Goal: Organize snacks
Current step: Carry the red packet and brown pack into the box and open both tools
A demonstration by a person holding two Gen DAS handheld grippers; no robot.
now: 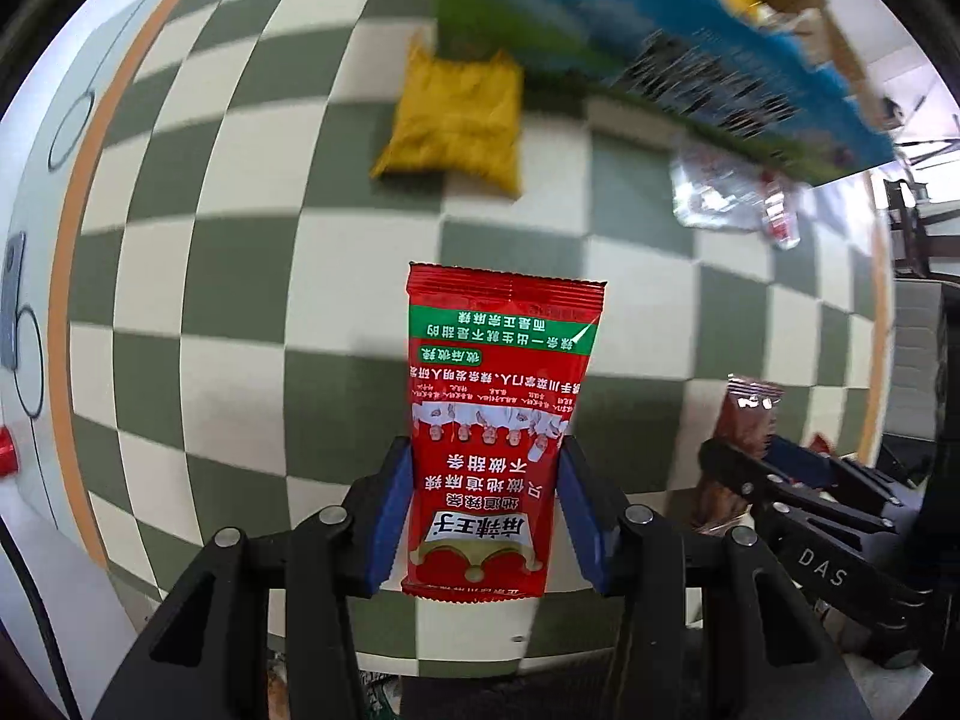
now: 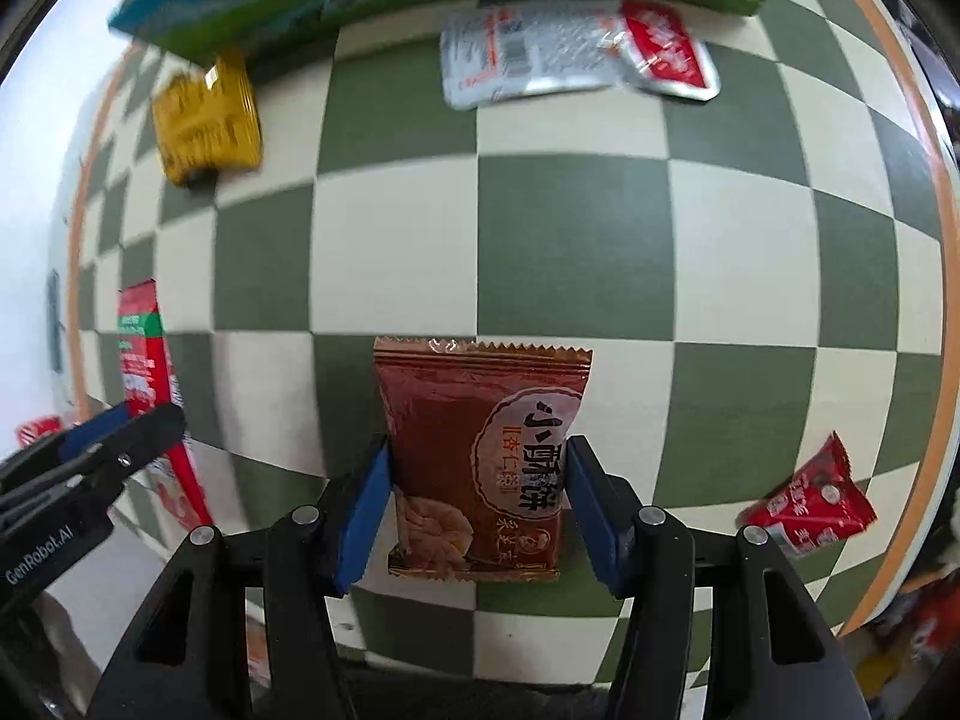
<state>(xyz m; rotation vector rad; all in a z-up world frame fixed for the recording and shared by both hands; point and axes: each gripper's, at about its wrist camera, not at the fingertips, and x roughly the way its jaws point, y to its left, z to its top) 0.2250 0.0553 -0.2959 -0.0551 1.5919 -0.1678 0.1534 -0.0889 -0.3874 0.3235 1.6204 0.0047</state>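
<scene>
Checkered cloth point(image 2: 576, 228): only right view shows, seemingly, a small red sachet point(image 2: 807, 501).

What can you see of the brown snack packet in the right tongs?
The brown packet is a glossy copper-brown foil pouch with serrated sealed ends, a round label of dark Chinese characters and a pastry picture. It stands upright, lifted above the checkered cloth, intact and unopened. The right tongs pinch its lower half, blue pads against both side edges.
</scene>
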